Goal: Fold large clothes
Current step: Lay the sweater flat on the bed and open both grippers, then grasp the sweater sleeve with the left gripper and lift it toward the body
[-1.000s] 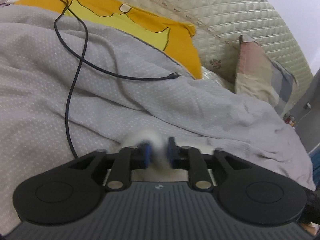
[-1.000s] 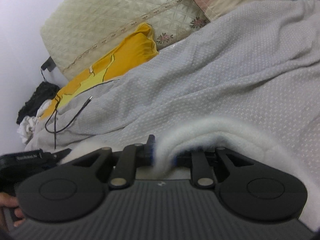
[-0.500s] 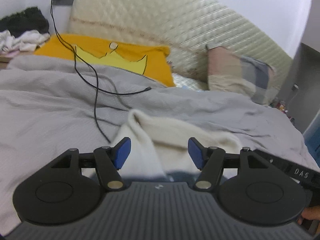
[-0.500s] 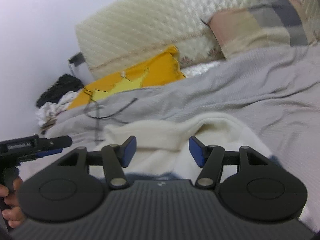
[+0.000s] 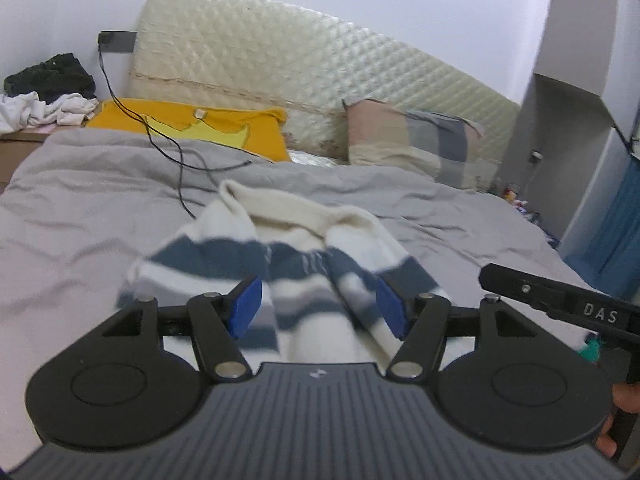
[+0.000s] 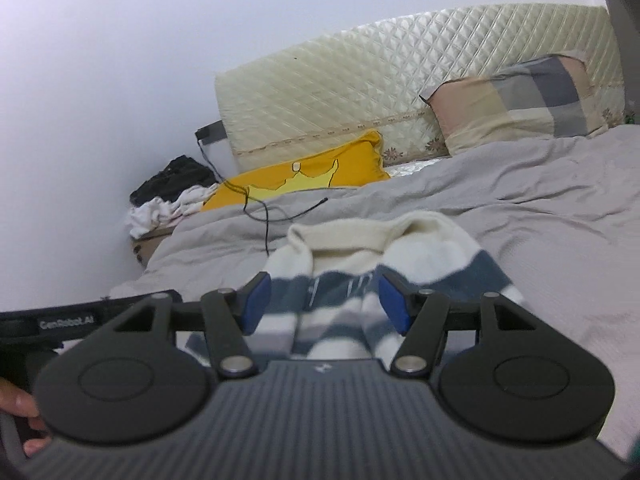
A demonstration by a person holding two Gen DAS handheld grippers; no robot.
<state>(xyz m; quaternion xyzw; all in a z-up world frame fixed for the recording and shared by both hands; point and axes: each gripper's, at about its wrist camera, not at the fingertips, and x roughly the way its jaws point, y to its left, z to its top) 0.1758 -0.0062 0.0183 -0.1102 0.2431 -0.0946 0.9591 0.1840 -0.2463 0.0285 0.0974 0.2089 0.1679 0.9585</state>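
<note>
Striped sweater point(image 5: 288, 256) blurred, its near end hidden behind both claws

Sweater point(image 5: 256, 256) near end hidden behind claw body (stripes blurred).

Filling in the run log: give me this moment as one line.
left gripper: open | right gripper: open | white-and-navy striped knit sweater: lying released on grey bedspread | fold: unfinished

"DAS" is read in white letters on the black bar of the right gripper point(image 5: 560, 300), seen from the left wrist. "GenRobot.AI" is printed in white on the side of the left gripper point(image 6: 66, 323), seen from the right wrist.
</note>
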